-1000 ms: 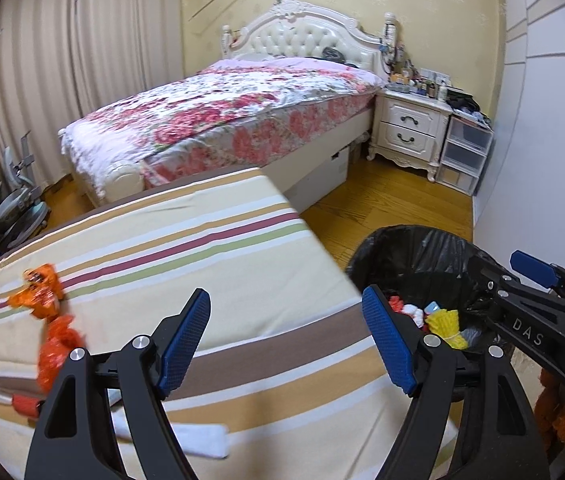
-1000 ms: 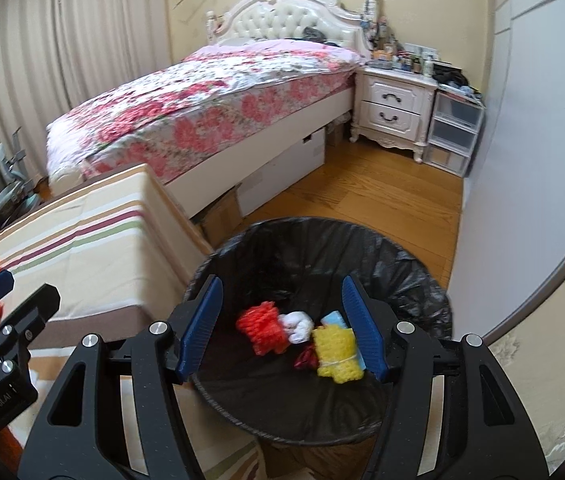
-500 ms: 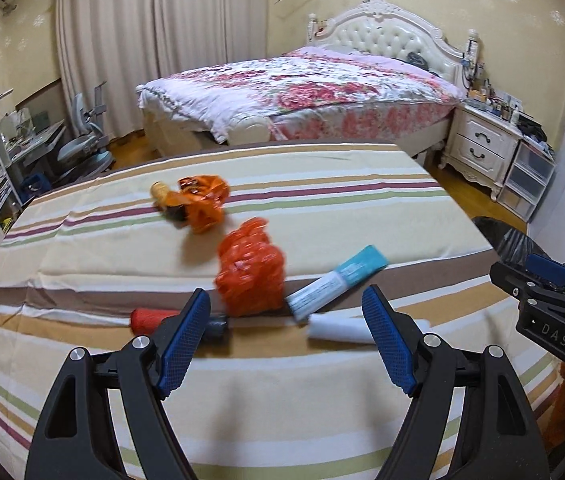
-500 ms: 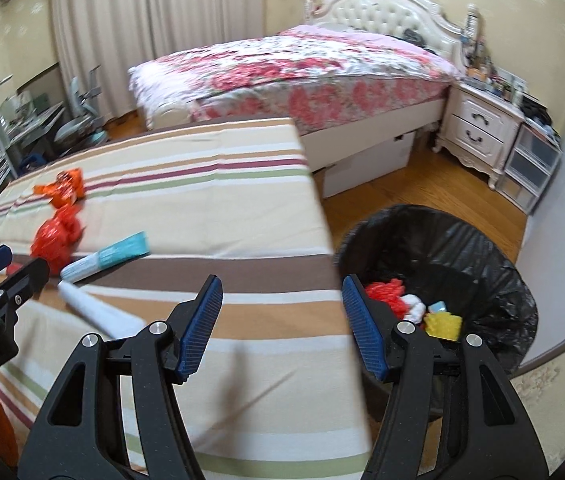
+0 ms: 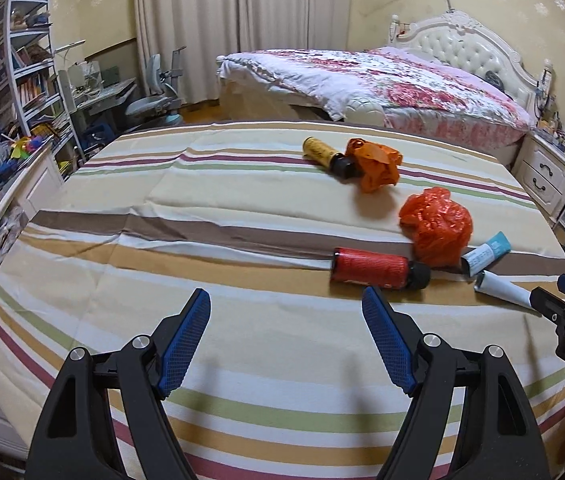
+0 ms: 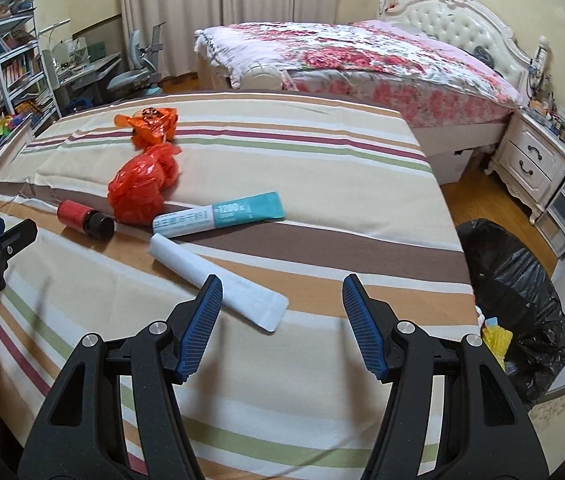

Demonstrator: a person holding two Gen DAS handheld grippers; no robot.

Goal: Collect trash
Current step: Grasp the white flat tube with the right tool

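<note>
Trash lies on a striped cloth [image 5: 242, 216]: a red bottle with a black cap [image 5: 374, 268] [image 6: 82, 216], a crumpled red bag [image 5: 436, 226] [image 6: 142, 184], an orange bag [image 5: 376, 164] [image 6: 152, 122] beside a yellow bottle [image 5: 320, 152], a teal-and-white tube [image 5: 486, 252] [image 6: 222, 216] and a white tube [image 5: 502, 288] [image 6: 218, 276]. My left gripper [image 5: 286, 340] is open and empty, short of the red bottle. My right gripper [image 6: 282, 320] is open and empty, over the white tube's near end. A black-lined bin [image 6: 518, 292] holds trash at the right.
A flowered bed [image 5: 382, 80] stands behind the cloth-covered surface. A white nightstand [image 6: 534, 160] and drawers stand at the right on the wood floor. A bookshelf [image 5: 22, 72], a desk and a chair [image 5: 154, 96] are at the left.
Both grippers have swung left from over the bin to face the striped cloth and the trash. Both stayed open and empty.
</note>
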